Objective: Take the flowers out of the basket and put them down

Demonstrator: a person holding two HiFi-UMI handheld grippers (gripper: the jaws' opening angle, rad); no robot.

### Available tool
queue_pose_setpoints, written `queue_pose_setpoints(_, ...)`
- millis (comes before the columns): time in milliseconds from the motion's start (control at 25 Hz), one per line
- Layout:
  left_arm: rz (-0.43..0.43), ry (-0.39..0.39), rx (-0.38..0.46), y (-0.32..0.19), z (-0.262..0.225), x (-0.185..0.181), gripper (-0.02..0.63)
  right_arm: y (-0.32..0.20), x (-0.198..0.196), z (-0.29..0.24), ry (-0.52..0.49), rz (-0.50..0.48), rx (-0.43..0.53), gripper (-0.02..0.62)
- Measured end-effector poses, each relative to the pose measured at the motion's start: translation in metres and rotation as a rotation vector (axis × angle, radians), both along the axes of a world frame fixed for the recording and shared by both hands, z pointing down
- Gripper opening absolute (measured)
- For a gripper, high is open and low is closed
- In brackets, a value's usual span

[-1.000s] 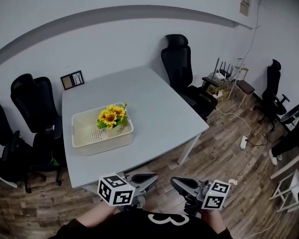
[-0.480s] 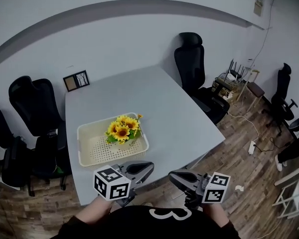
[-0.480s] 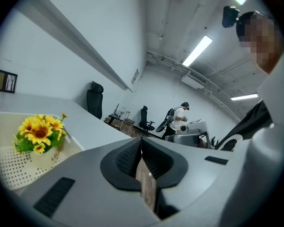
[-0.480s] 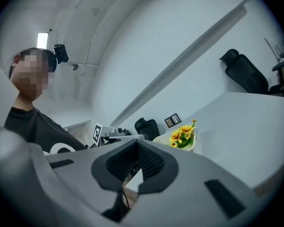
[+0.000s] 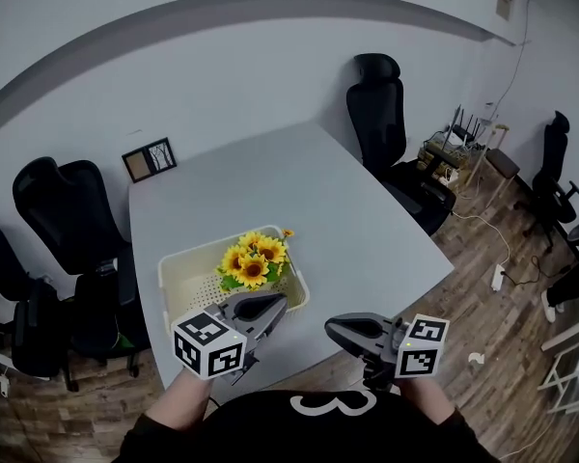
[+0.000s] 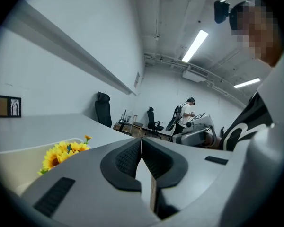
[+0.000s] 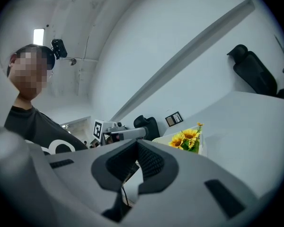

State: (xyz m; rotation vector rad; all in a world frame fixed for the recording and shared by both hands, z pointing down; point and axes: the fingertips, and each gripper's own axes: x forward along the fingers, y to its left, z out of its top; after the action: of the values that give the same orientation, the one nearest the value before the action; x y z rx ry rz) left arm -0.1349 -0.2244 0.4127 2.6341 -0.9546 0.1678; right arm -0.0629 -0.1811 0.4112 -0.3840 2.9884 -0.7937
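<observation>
A bunch of yellow sunflowers (image 5: pixel 254 261) stands in the right end of a cream perforated basket (image 5: pixel 185 276) near the front edge of the grey table (image 5: pixel 347 210). My left gripper (image 5: pixel 273 306) is shut and empty, its tip just in front of the basket's near wall. My right gripper (image 5: pixel 334 326) is also shut and empty, held off the table's front edge to the right of the basket. The left gripper view shows the flowers (image 6: pixel 62 152) low on the left, beyond the closed jaws. In the right gripper view the flowers (image 7: pixel 187 138) sit past the jaws.
A small picture frame (image 5: pixel 149 158) stands at the table's far left corner. Black office chairs (image 5: pixel 69 210) line the left side, and another chair (image 5: pixel 386 95) stands at the far right. A low stand with routers (image 5: pixel 455 143) and cables is on the wood floor. A person (image 6: pixel 185 115) stands far off.
The view has closed in on the table. Both grippers now sit nearer the basket, the left one reaching its front wall. Both jaws stay shut.
</observation>
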Motion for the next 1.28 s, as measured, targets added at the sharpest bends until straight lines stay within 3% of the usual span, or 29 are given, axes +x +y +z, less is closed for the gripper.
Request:
queue_pose_setpoints(400, 0.029, -0.116, 0.023, -0.032, 0.001, -0.027, 0.015, -0.021, -0.005, 0.007, 0.02, 0.017, -0.012, 0.008)
queue_pose_setpoints(600, 0.162, -0.278, 0.032, -0.037, 0.027, -0.032, 0.015, -0.033, -0.005, 0.014, 0.02, 0.035, -0.036, 0.008)
queue_pose_setpoints(760, 0.217, -0.433, 0.042, -0.048, 0.057, -0.04, 0.019, -0.04, -0.003, 0.023, 0.026, 0.051, -0.063, 0.008)
queue_pose_setpoints(1000, 0.333, -0.573, 0.001, -0.051, 0.097, -0.043, 0.103, -0.047, 0.0, 0.028, 0.031, 0.067, -0.083, 0.008)
queue_pose_setpoints(1280, 0.4, -0.612, -0.078, -0.058, 0.127, -0.043, 0.114, -0.054, 0.004, 0.033, 0.033, 0.101, -0.098, 0.008)
